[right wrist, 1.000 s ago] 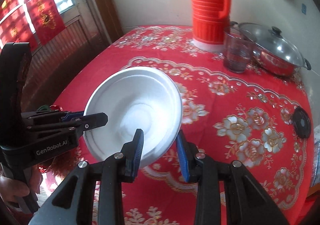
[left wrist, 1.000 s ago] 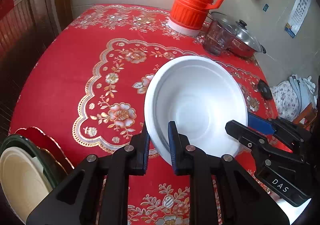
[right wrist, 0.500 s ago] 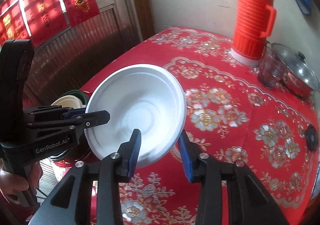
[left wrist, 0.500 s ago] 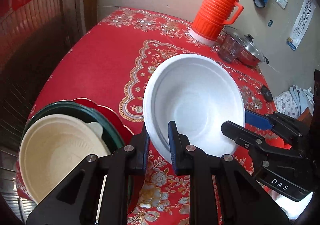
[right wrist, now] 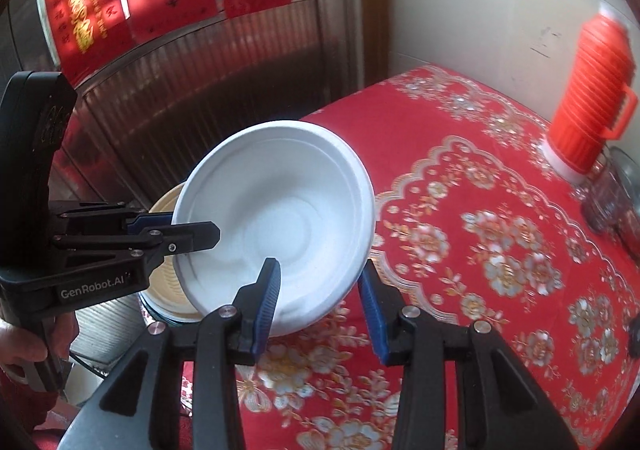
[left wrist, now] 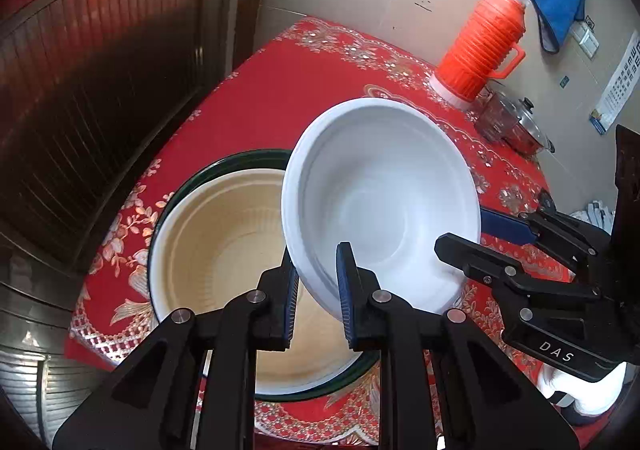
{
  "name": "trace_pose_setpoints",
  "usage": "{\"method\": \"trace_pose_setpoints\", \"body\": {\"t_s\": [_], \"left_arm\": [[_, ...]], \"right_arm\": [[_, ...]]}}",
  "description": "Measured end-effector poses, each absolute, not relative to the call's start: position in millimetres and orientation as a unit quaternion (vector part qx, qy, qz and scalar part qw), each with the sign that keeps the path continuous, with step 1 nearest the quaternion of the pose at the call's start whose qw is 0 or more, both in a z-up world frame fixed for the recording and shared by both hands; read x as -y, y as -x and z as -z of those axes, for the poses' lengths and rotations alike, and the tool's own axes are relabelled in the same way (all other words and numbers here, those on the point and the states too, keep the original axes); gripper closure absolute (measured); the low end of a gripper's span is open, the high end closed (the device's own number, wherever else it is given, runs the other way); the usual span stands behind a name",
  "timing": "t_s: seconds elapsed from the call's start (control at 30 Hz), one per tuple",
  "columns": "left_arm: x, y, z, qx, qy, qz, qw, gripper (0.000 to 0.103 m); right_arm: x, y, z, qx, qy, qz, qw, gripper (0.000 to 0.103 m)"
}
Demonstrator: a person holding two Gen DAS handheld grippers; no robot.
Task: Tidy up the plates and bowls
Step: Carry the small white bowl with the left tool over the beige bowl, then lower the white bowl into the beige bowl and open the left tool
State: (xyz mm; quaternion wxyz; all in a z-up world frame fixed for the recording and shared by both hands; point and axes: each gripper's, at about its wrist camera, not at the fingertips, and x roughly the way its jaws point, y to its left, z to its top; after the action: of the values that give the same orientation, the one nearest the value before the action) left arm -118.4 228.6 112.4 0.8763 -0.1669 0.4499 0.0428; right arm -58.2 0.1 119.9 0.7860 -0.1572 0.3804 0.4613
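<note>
White bowl (left wrist: 380, 206) tilted, opening toward both grippers' cameras.

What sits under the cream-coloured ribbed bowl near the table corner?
The cream-coloured ribbed bowl rests inside a dark green rimmed dish on the red floral tablecloth. Anything beneath that dish is hidden, and the raised white bowl covers the right side.

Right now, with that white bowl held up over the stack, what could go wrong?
1. Both grippers, left and right, pinch only the rim of the white bowl, which is tilted; it might slip if one lets go first.
2. The stack, a beige bowl inside a green one, sits near the table's corner, so a hard landing could nudge it toward the edge.
</note>
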Motion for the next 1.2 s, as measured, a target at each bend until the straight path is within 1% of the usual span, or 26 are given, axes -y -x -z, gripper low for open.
{"method": "trace_pose_setpoints", "body": {"t_s": [0.03,0.1,0.17,0.63,0.77,0.93,1.1,1.13,1.17,1.2], "left_arm": [[-232.1,121.9,-111.5,-0.449,0.17,-0.045,0.876,0.086],[-239.0,129.4,-109.8,-0.449,0.172,-0.05,0.875,0.086],[-245.1,136.0,-106.6,-0.451,0.175,-0.053,0.873,0.086],[-266.2,156.0,-87.4,-0.468,0.193,-0.05,0.861,0.085],[-263.1,154.6,-87.8,-0.471,0.178,-0.053,0.862,0.085],[-260.1,152.7,-89.1,-0.468,0.156,-0.071,0.867,0.085],[-260.3,151.0,-89.9,-0.464,0.142,-0.083,0.87,0.077],[-258.2,150.5,-89.9,-0.463,0.137,-0.084,0.872,0.073],[-256.2,150.2,-89.9,-0.462,0.131,-0.085,0.873,0.065],[-253.7,150.1,-90.5,-0.458,0.124,-0.085,0.876,0.062]], "right_arm": [[-5.5,61.1,-119.4,-0.38,0.162,-0.465,0.783,0.062],[-14.3,67.6,-118.5,-0.38,0.17,-0.473,0.777,0.057],[-23.5,74.7,-117.1,-0.379,0.181,-0.478,0.772,0.055],[-48.6,92.7,-105.1,-0.392,0.216,-0.493,0.746,0.055],[-49.6,93.3,-103.7,-0.393,0.223,-0.491,0.745,0.053],[-49.2,91.3,-106.8,-0.391,0.216,-0.488,0.75,0.048],[-50.8,90.5,-106.5,-0.392,0.21,-0.487,0.751,0.047],[-51.1,90.3,-105.8,-0.393,0.209,-0.486,0.752,0.047],[-51.1,90.1,-105.2,-0.394,0.207,-0.486,0.752,0.047],[-51.3,90.3,-104.7,-0.395,0.206,-0.486,0.752,0.047]]}}
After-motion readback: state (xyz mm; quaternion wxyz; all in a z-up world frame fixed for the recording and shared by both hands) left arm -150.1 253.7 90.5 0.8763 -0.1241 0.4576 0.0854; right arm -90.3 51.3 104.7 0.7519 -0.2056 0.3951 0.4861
